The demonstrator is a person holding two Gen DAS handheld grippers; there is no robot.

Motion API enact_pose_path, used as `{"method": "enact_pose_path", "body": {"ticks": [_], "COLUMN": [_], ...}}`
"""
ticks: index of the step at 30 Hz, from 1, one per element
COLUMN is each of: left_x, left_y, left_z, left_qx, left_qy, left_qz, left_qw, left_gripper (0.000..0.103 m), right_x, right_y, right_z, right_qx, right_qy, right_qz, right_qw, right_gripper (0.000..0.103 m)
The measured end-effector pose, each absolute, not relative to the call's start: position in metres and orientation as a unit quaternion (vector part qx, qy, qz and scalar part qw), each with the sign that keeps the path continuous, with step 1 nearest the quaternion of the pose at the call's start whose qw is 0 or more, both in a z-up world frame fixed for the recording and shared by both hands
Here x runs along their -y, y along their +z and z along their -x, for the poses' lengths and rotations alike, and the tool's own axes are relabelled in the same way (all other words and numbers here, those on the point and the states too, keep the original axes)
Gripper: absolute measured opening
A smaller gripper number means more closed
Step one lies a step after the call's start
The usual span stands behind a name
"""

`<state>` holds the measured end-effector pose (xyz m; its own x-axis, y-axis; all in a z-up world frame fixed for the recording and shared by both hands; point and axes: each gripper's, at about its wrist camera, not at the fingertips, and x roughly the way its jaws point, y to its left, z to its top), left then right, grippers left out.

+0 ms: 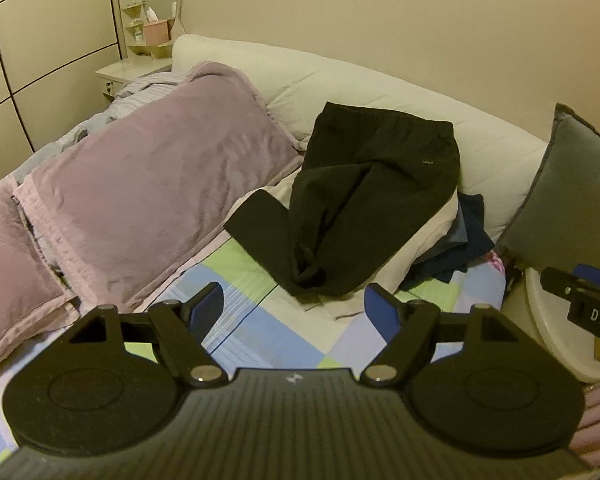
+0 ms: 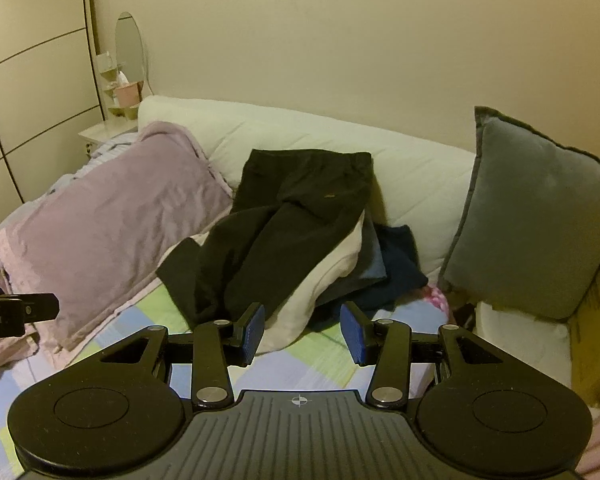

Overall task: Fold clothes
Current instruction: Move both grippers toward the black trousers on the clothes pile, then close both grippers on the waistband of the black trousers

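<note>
Left wrist view has the black trousers (image 1: 364, 200) draped on top of the clothes pile (image 1: 440, 240), waistband up against the white bolster (image 1: 380, 92) and the legs trailing down onto the checked sheet (image 1: 260, 320). Underneath them there's a cream garment (image 1: 400, 248) and some dark blue stuff (image 1: 472, 232), so the trousers look like the first thing to fold.

Both tongs are empty right now. The left gripper (image 1: 296, 306) has its jaws wide apart with nothing in between, and the right gripper (image 2: 303, 332) sits about half open, also holding nothing. Both hang short of the pile, not touching any cloth.

My take for the grab: go for the trousers only, one gripper on each side of the waistband, and pinch just the top layer so the cream piece doesn't come along. Then drag them onto the clear sheet between the pile and the lilac blanket (image 1: 160, 184).
</note>
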<state>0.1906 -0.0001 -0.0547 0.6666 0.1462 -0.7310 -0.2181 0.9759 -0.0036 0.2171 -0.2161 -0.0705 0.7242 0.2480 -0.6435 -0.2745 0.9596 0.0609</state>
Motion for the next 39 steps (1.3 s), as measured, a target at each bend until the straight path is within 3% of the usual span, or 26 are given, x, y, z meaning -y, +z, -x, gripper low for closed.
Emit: {"method": "enact_pose_path", "body": {"ticks": [19, 39], "left_x": [0.047, 0.024], "left_y": [-0.083, -0.150], "left_z": [-0.360, -0.439], "left_qx": [-0.418, -0.442], "left_qy": [0.089, 0.111], "left_qz": [0.047, 0.053], "left_qw": [0.903, 0.888], "left_gripper": [0.075, 0.072], "right_x": [0.263, 0.273], "right_y": [-0.085, -0.141], "right_z": [-0.399, -0.506], "right_qx": [-0.366, -0.408], "right_qy": [0.131, 0.135], "right_qz": [0.022, 0.015], "right_qw": [0.921, 0.903], "right_gripper": [0.046, 0.046]}}
